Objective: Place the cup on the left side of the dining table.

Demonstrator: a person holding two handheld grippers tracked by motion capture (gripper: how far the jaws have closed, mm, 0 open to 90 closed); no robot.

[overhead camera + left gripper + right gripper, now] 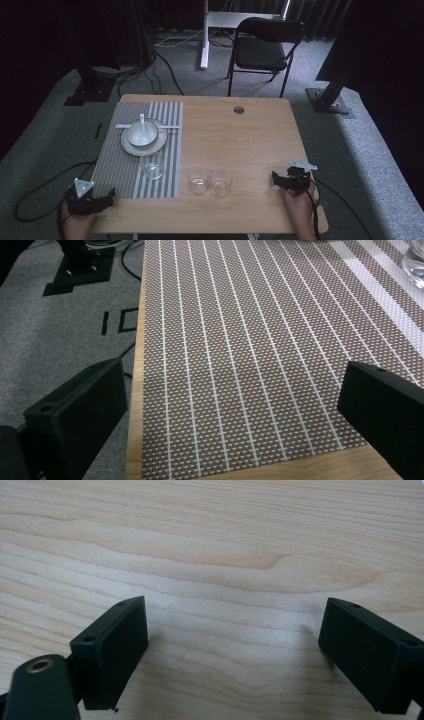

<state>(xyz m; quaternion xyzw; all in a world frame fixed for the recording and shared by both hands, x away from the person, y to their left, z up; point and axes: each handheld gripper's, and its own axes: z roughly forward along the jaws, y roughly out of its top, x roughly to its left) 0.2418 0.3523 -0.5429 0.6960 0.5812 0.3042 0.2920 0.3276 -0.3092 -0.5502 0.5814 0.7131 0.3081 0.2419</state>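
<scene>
A light wooden table [240,145] fills the lower middle of the high view, with a small round grommet hole [239,109] near its far edge. It stands on grey carpet [350,150] that spreads to both sides of the frame. At the upper centre right a black folding chair [265,47] sits behind the table, and just left of it rises a white stand post [204,35] on a flat foot. Black cables [165,70] trail across the carpet at the upper left, and dark metal base plates [330,102] rest at the right. Black curtains [60,30] close off the top and sides, leaving the room dim.
</scene>
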